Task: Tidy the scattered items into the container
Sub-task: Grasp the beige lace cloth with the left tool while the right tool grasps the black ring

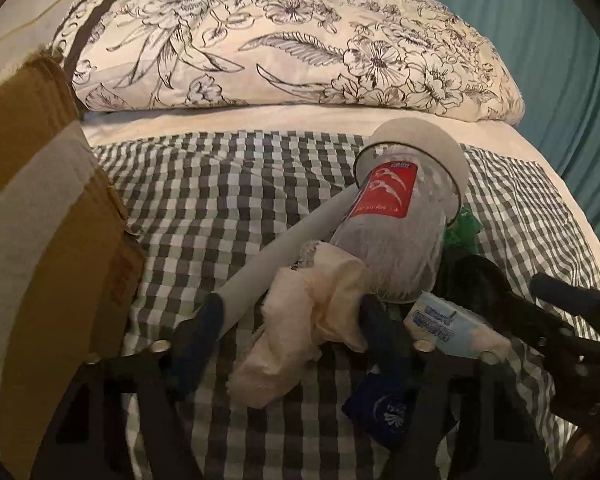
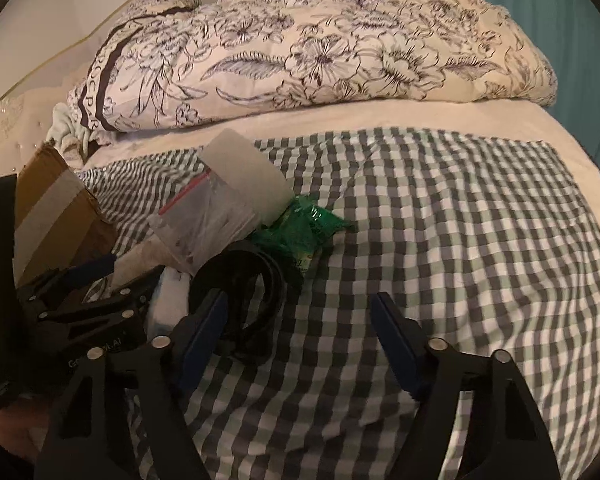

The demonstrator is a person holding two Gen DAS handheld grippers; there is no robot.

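Observation:
A heap of items lies on the checked cloth. It holds a crumpled cream tissue wad, a white tube, a clear plastic bag with a red label, a pale blue tissue packet, a small dark blue packet, a green packet and a coiled black belt. My left gripper is open around the tissue wad, its left finger against the tube's end. My right gripper is open over bare cloth, its left finger beside the belt. The cardboard box stands to the left.
A floral quilt is bunched along the back of the bed. A teal curtain hangs at the right. The checked cloth to the right of the heap is bare. The two grippers sit close side by side.

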